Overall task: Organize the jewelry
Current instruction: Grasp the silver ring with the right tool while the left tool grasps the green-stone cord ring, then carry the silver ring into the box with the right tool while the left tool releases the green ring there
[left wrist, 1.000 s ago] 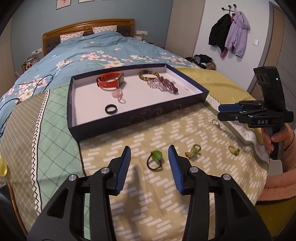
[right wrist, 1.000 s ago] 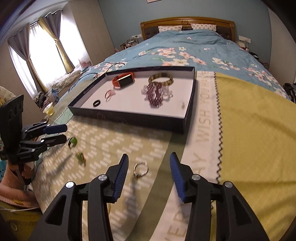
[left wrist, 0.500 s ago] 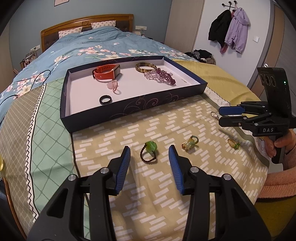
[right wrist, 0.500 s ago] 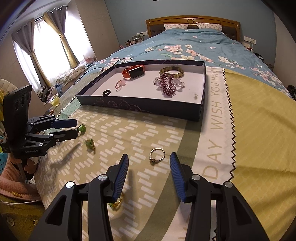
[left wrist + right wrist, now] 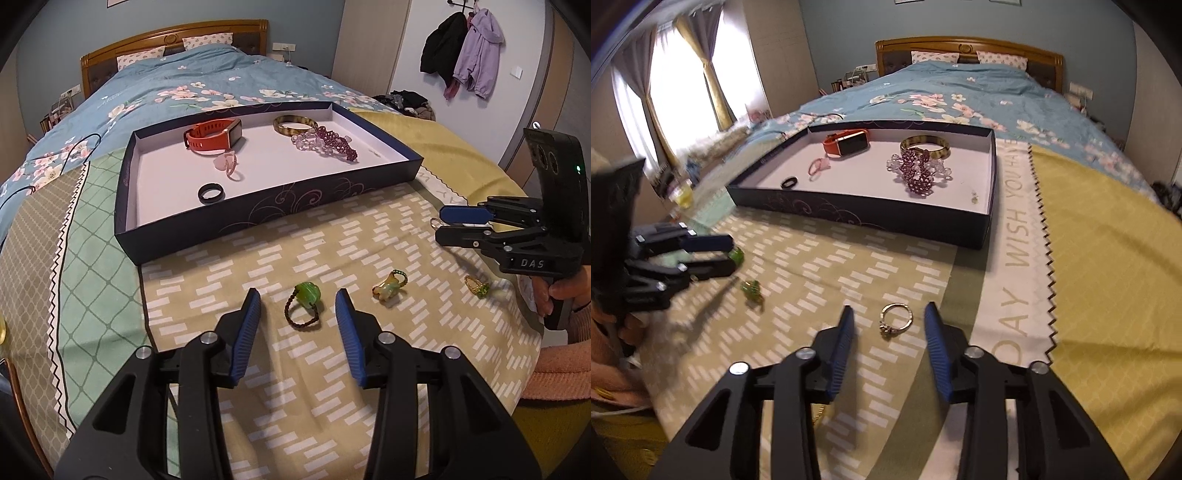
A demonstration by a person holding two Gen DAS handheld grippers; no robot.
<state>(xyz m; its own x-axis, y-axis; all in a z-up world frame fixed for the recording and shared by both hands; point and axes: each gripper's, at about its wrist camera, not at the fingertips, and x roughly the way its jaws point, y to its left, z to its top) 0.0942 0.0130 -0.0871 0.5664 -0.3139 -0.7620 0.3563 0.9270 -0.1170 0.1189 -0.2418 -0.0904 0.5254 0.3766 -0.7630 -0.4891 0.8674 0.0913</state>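
A ring with a green stone on a dark beaded band point(image 5: 303, 307) lies on the patterned blanket between the fingers of my left gripper point(image 5: 297, 296). The jaws are closing and the pads are clear of it. A silver ring point(image 5: 896, 320) lies on the blanket between the fingers of my right gripper point(image 5: 889, 311), whose jaws are also closing without touching it. Beyond stands a dark blue tray point(image 5: 258, 218) with a white floor. It holds an orange watch point(image 5: 212, 134), a bangle point(image 5: 293, 124), purple beads point(image 5: 334, 142), a pink ring point(image 5: 229, 164) and a black ring point(image 5: 210, 193).
A pale jade ring point(image 5: 389, 288) and a gold-and-green ring point(image 5: 476, 286) lie loose on the blanket to the right of the left gripper. A hand and pink sleeve point(image 5: 565, 291) hold the right gripper at the bed's edge. A blue floral duvet lies behind the tray.
In the right wrist view the silver ring has shifted from beside the left finger to the middle of the gap. Both pairs of jaws stand slightly narrower. The green-stone ring stays between the left fingers.
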